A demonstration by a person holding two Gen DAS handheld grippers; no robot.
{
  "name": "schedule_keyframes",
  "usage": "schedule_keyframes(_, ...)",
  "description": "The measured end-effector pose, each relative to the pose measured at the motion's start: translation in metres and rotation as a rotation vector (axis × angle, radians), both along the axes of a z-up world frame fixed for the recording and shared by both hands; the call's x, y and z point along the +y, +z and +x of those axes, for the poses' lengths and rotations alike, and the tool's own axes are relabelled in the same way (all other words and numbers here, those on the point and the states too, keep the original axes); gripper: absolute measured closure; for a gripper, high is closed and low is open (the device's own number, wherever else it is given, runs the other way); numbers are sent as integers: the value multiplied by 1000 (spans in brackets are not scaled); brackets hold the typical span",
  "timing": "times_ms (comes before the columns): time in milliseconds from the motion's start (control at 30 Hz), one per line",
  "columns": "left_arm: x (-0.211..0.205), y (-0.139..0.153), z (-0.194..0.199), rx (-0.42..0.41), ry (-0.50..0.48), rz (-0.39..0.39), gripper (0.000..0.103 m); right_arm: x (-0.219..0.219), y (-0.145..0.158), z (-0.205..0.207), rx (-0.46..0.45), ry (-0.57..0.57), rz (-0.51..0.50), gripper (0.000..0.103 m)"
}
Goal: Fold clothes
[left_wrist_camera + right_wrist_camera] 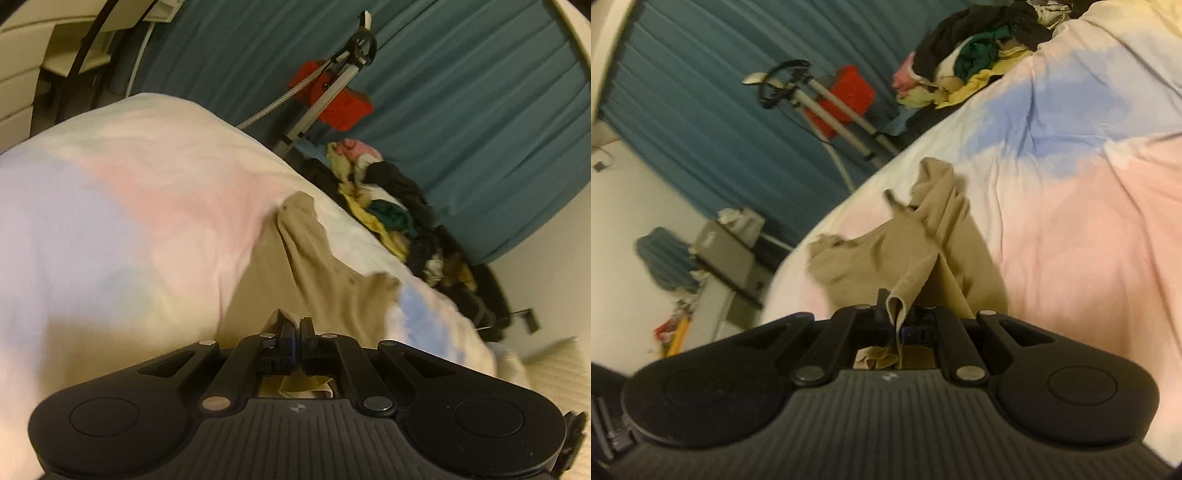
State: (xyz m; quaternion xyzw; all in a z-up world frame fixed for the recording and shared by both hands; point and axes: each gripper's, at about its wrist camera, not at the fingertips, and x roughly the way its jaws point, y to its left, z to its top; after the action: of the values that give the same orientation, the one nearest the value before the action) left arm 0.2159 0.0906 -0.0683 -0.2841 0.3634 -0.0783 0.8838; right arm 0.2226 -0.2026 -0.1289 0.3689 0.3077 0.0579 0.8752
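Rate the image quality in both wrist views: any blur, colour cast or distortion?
Left wrist view: warm yellowish indoor light, strong fisheye bending of the teal curtain, bedspread smeared by motion blur, left tool sharp. Right wrist view: same cast and curvature, beige garment softly blurred, clothes pile fairly readable.

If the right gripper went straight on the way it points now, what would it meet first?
Probably the tan garment that the right gripper already clamps, bunched ahead on the pastel bedspread; depth is unclear.

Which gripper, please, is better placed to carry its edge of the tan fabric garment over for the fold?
Probably right: the right gripper pinches a raised fold of the tan fabric garment; the left gripper grips low.
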Motion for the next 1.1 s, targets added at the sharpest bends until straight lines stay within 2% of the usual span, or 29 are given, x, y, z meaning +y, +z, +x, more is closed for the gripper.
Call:
schedule_keyframes(167,-18,-41,58,-2,-32,124,101,-1,-44,56,31,16,-70,95)
schedule_keyframes(300,-30,-76,93,0,-70,220,100,0,-74,76,65,46,-124,95)
schedule_keyframes(367,-35,-94,102,5,-94,254,100,0,-82,79,73,58,-123,95)
schedule_keyframes(467,-40,-101,104,-16,-122,300,98,3,-78,78,76,66,-144,95)
schedule_keyframes(533,-42,-97,97,-44,-138,322,88,8,-72,76,74,68,-179,91)
schedule_keyframes(600,-43,-87,84,-76,-156,340,60,12,-62,69,71,67,-216,77)
schedule_keyframes(633,-44,-80,75,-94,-160,350,54,14,-55,62,54,62,-224,57)
schedule_keyframes(667,-45,-73,65,-111,-163,360,43,16,-49,55,37,58,-234,32)
schedule_keyframes(700,-47,-66,54,-129,-169,375,30,20,-40,45,13,59,-253,22)
schedule_keyframes(733,-49,-58,41,-146,-177,393,22,24,-32,35,-11,60,-273,13)
schedule_keyframes(767,-51,-51,28,-167,-184,408,11,27,-24,25,-34,61,-292,16)
schedule_keyframes(800,-53,-44,14,-187,-189,418,7,31,-16,15,-57,63,-312,15)
schedule_keyframes(900,-59,-26,-28,-247,-204,440,2,47,3,-18,-108,81,-376,16)
schedule_keyframes(1100,-70,-13,-95,-310,-243,469,1,67,18,-86,-165,67,-438,16)
